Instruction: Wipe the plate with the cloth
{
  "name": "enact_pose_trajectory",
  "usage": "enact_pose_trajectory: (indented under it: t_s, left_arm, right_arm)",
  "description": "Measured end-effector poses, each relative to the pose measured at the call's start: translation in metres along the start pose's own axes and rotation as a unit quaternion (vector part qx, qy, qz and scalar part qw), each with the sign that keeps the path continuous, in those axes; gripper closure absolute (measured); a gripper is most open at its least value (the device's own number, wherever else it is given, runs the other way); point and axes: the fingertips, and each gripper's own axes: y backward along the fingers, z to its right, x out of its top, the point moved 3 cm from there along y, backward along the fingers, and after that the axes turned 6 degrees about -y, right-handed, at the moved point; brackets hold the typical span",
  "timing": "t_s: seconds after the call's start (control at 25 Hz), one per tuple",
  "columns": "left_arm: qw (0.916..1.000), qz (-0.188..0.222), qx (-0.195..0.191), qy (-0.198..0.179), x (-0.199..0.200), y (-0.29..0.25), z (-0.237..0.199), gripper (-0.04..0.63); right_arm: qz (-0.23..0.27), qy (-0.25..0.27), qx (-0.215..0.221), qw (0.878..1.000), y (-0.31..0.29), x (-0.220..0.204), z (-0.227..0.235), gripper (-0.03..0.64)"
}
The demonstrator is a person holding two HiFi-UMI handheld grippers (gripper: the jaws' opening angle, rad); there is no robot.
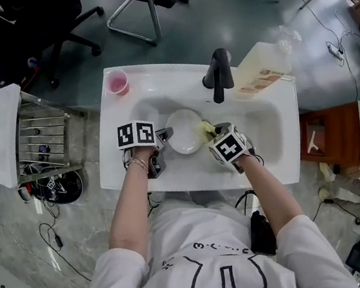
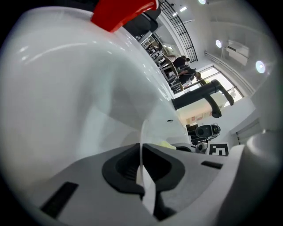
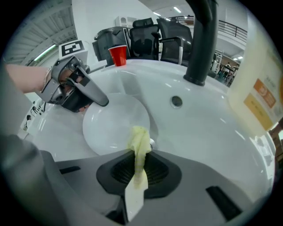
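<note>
A white plate [image 1: 185, 131] sits tilted in the white sink [image 1: 267, 132]. My left gripper [image 1: 164, 135] is shut on the plate's left rim; in the left gripper view that rim [image 2: 142, 145] runs edge-on between the dark pads of the left gripper [image 2: 142, 170]. My right gripper [image 1: 213, 137] is shut on a pale yellow cloth [image 1: 207, 128] at the plate's right edge. In the right gripper view the cloth [image 3: 138, 148] hangs bunched out of the right gripper [image 3: 137, 172], just over the near rim of the plate [image 3: 112, 126]. The left gripper [image 3: 90, 95] holds the plate's far side.
A black faucet [image 1: 218, 74] stands behind the basin, with a large soap bottle [image 1: 262, 70] to its right and a red cup [image 1: 118, 83] at the back left corner. The overflow hole [image 3: 176, 101] lies right of the plate. A wire rack [image 1: 41, 138] stands left of the sink.
</note>
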Motion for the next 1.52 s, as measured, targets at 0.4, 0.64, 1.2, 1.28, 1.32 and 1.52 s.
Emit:
enact_pose_trajectory:
  t_s: [0.4, 0.64, 1.2, 1.28, 1.32, 1.52]
  left_arm:
    - [0.9978, 0.052, -0.004, -0.041, 0.018, 0.046, 0.036, 0.577]
    - [0.9929, 0.09, 0.004, -0.077, 0.032, 0.081, 0.061, 0.577]
    - [0.9666, 0.202, -0.009, -0.158, 0.072, 0.167, 0.131, 0.577]
    - [0.9611, 0.215, -0.014, -0.173, 0.077, 0.176, 0.144, 0.577]
    - [0.9581, 0.221, -0.016, -0.181, 0.079, 0.181, 0.151, 0.577]
    - [0.9414, 0.252, -0.026, -0.223, 0.089, 0.203, 0.187, 0.577]
  right_arm:
    - [0.101, -0.005, -0.025, 0.995, 0.069, 0.033, -0.001, 0.569]
    - [0.161, -0.003, -0.035, 0.986, 0.115, 0.056, -0.005, 0.569]
    - [0.334, 0.031, -0.046, 0.941, 0.245, 0.123, -0.024, 0.569]
    - [0.357, 0.037, -0.054, 0.932, 0.265, 0.134, -0.024, 0.569]
    - [0.368, 0.042, -0.059, 0.927, 0.275, 0.139, -0.024, 0.569]
    - [0.424, 0.05, -0.076, 0.901, 0.322, 0.162, -0.03, 0.569]
